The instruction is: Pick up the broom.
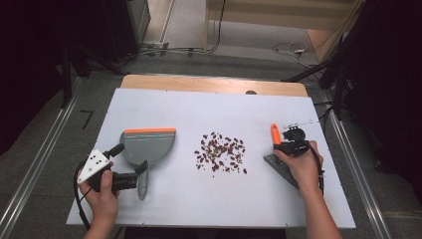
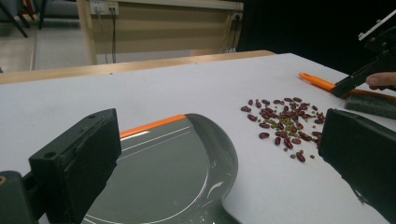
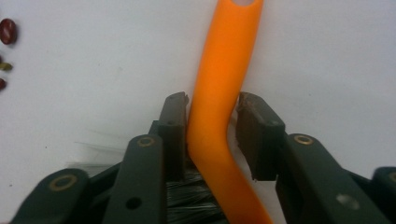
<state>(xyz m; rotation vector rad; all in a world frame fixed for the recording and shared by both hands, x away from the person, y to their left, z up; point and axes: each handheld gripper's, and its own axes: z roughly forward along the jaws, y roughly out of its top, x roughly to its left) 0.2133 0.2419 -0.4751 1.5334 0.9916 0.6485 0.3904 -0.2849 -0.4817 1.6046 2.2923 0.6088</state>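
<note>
- Room and surface: a dim studio with cables on a grey floor; a white table (image 1: 209, 114) on a wooden base carries all the working things.
- Dustpan (image 1: 148, 145): grey, with an orange front lip, lying flat at the left; its handle runs back toward the person.
- Brush (image 1: 276, 158): dark bristles lying on the table at the right, with its orange handle (image 3: 219, 102) pointing away from the person.
- Left gripper (image 1: 140, 175): level at the dustpan's handle; in its own view the jaws stand wide apart either side of the pan, pressing on nothing.
- Right gripper (image 3: 212, 123): its jaws bracket the orange handle just above the bristles, one pad touching and the other at most a sliver off; judged a grip on the brush.
- Beans (image 1: 221, 152): a loose scatter of red beans and a few small green ones, mid-table, between pan and brush, touching neither.
- Risks, as judged: the curved handle could twist in a narrow grip, tilting the bristles so beans are flicked past the pan; the unheld dustpan could slide when the sweep reaches its lip; round beans could roll off the table.
</note>
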